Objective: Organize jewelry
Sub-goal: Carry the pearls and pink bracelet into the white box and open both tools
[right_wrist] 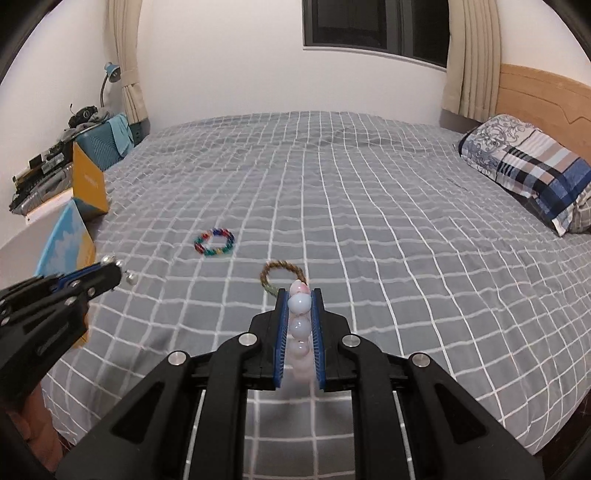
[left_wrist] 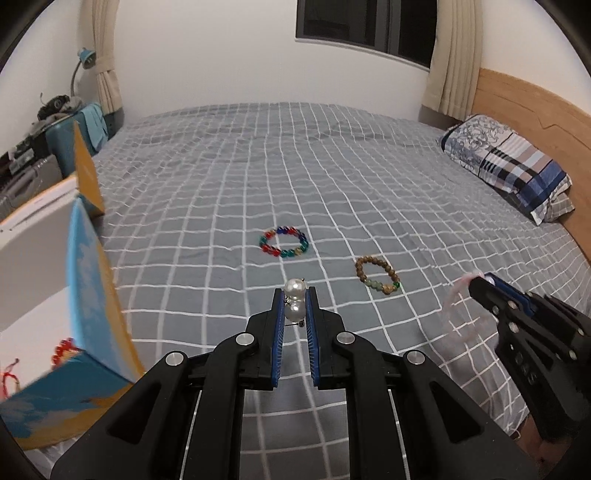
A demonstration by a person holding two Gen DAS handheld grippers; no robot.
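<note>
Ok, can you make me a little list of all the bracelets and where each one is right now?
left gripper: shut on pearl piece
right gripper: shut on pale pink bracelet
rainbow bracelet: lying flat on the bed
brown bracelet: lying flat on the bed, right of the rainbow one
box: open, on the left edge, red beads inside

A bed (left_wrist: 332, 166) with a grey checked sheet fills the frame; wooden headboard (left_wrist: 524, 107) and patterned pillow (left_wrist: 506, 162) right, dark window (left_wrist: 365, 26) with cream curtains (left_wrist: 454, 55) top, white wall (left_wrist: 221, 55).
</note>
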